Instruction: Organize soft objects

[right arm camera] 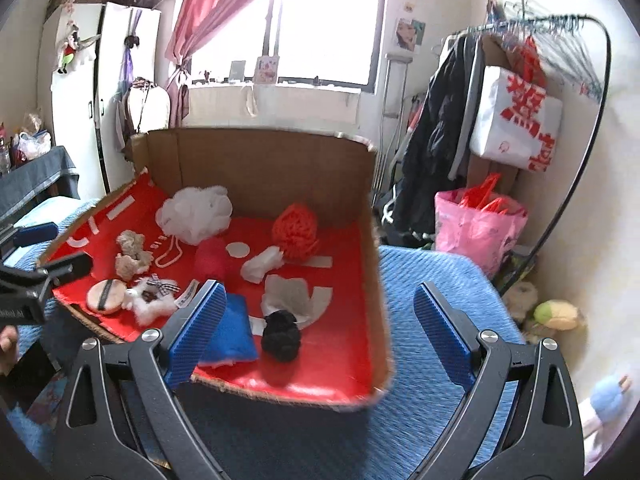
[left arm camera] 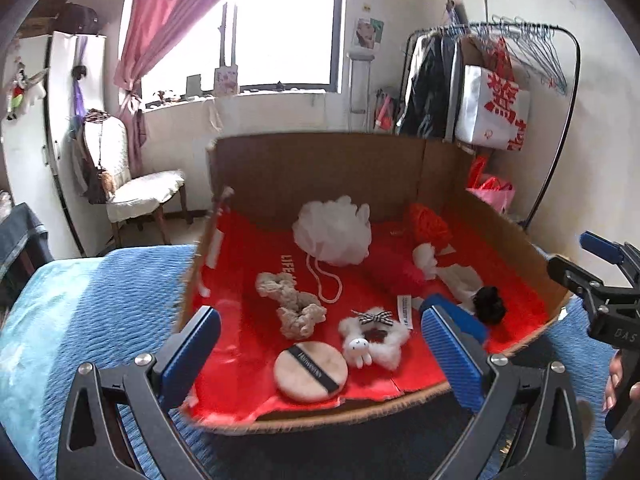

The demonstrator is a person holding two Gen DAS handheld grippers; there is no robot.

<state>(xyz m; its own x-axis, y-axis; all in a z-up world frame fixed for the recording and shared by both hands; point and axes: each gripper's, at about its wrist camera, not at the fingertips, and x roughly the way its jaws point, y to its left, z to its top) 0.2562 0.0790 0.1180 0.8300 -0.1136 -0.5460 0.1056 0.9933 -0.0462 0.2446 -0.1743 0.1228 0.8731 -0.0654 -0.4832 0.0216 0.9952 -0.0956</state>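
left wrist view: left gripper (left arm camera: 320, 354) spread wide, empty, above the powder puff (left arm camera: 310, 372). right gripper (right arm camera: 316, 334) likewise. puff looks light, squashy; pinch its edge.

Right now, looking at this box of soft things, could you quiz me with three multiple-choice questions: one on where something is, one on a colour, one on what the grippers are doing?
1. Where does the powder puff lie?
A. near the box's front edge
B. against the back wall
C. on the chair

2. What colour is the box lining?
A. green
B. red
C. yellow

3. The left gripper and right gripper are:
A. both open
B. both shut
C. holding the loofah

Answers:
1 A, it sits by the front rim.
2 B, red sheet covers the floor.
3 A, fingers spread, nothing between.
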